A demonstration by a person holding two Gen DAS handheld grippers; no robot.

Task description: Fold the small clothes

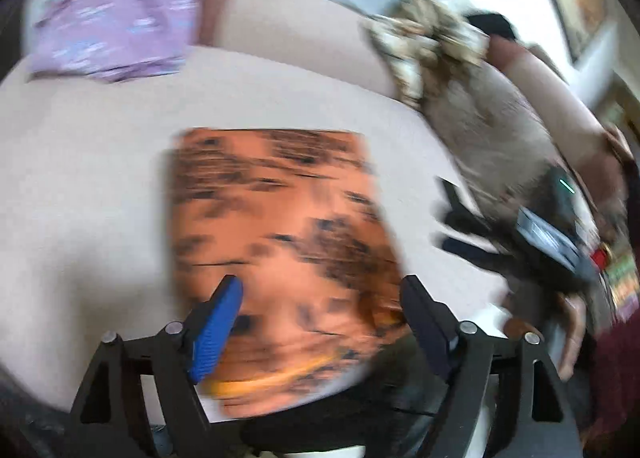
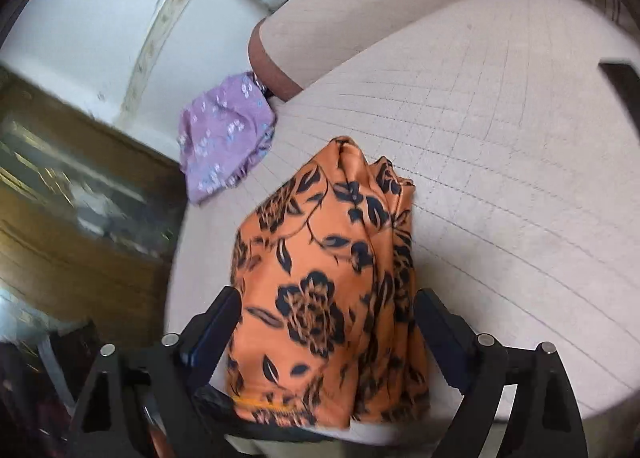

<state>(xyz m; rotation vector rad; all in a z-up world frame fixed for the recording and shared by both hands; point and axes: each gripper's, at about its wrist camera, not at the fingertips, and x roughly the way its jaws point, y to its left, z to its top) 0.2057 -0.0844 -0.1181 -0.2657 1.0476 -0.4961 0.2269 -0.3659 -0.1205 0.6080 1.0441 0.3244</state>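
An orange garment with black flowers (image 1: 280,242) lies folded on the beige sofa seat (image 1: 92,193); the left wrist view is motion-blurred. My left gripper (image 1: 320,298) is open, its fingers over the garment's near end on either side. In the right wrist view the same garment (image 2: 320,278) lies bunched and folded lengthwise. My right gripper (image 2: 328,318) is open, with its fingers on either side of the garment's near part. A folded purple garment with pale flowers (image 2: 224,137) lies at the sofa's far end, also in the left wrist view (image 1: 116,21).
A patterned cushion and brown throw (image 1: 472,69) lie on the sofa's right side. The right gripper tool and the hand holding it (image 1: 552,242) show at the right. A wooden cabinet (image 2: 80,185) stands left of the sofa. The sofa backrest (image 2: 360,5) rises behind.
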